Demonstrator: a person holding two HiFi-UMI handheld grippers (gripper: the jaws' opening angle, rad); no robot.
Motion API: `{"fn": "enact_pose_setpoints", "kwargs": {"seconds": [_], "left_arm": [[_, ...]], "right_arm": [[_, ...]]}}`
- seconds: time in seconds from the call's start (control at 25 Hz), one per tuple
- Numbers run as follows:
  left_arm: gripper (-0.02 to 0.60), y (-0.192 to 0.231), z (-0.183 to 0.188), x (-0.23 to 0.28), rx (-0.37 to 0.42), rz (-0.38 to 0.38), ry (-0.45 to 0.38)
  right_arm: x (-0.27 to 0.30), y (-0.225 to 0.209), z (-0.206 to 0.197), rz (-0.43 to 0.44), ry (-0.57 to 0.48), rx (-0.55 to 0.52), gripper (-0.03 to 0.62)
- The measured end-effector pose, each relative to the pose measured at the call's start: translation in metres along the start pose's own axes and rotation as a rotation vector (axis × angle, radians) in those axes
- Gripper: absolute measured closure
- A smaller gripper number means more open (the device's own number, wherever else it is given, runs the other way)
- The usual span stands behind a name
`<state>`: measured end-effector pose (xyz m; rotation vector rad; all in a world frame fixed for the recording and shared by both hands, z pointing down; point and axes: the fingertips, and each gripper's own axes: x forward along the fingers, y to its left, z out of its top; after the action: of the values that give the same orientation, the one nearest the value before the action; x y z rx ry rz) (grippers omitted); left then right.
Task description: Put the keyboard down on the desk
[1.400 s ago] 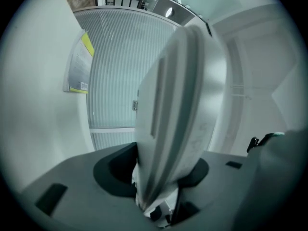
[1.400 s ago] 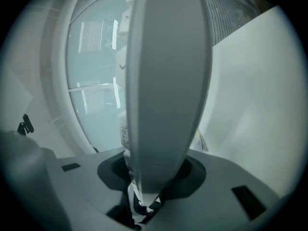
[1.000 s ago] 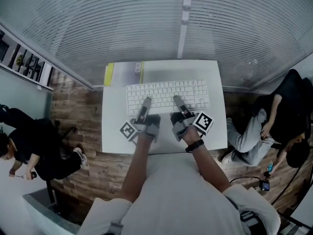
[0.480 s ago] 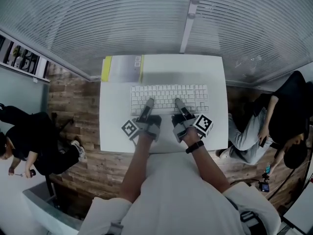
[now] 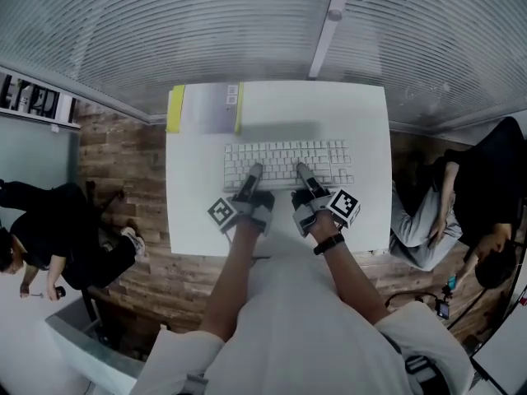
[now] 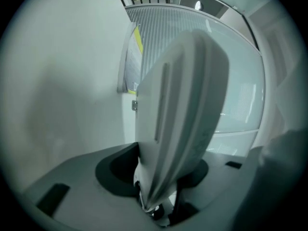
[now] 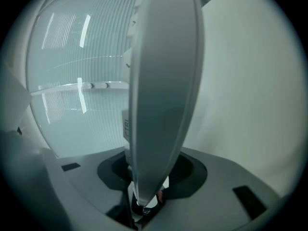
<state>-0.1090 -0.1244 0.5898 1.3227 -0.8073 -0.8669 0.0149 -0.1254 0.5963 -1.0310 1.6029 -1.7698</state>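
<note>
Pinching the near long edge of the white keyboard (image 5: 284, 160), the left gripper (image 5: 255, 171) has one jaw laid over the keys and the other beneath the case. Its jaws have just been closing, with the keyboard between them. Just to its right, the right gripper (image 5: 301, 169) clamps the same edge in the same way, next to a key marked CTRL (image 7: 126, 124).

Behind each pair of jaws, on the outer side, sits that gripper's marker cube: the left cube (image 5: 219, 213) and the right cube (image 5: 345, 206). The keyboard runs across both grippers and reaches a little past each of them to either side. It is over the middle of the white desk (image 5: 362, 212). Both gripper views show the desk surface close along the keyboard's underside, but I cannot tell whether the two touch.

Beyond the left gripper's tips and off to its left, past the keyboard's far edge, a grey sheet with yellow edges (image 5: 206, 108) lies flat at the desk's far corner. Farther ahead of both grippers stands a ribbed translucent wall (image 5: 165, 31).

Behind the grippers are the person's bare forearms, with a black wristband (image 5: 327, 243) on the right one. Well out to each side, on the wooden floor (image 5: 123, 179), a seated person on the left (image 5: 49, 237) and a seated person on the right (image 5: 478, 188) are visible.
</note>
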Motion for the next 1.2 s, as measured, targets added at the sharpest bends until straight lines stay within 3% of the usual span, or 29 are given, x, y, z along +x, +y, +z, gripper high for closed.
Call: {"fn": "enact_pose_setpoints", "kwargs": {"seconds": [0.68, 1.04, 1.2], "left_arm": [[0.419, 0.04, 0.006, 0.002, -0.071, 0.14, 0.009], [0.419, 0.053, 0.007, 0.008, -0.094, 0.161, -0.001], [0.428, 0.064, 0.009, 0.004, -0.086, 0.211, 0.003]], "right_arm": [[0.008, -0.036, 0.002, -0.139, -0.004, 0.019, 0.453], [0.013, -0.047, 0.006, -0.139, -0.021, 0.027, 0.451], [0.015, -0.057, 0.001, -0.166, -0.009, 0.031, 0.44]]}}
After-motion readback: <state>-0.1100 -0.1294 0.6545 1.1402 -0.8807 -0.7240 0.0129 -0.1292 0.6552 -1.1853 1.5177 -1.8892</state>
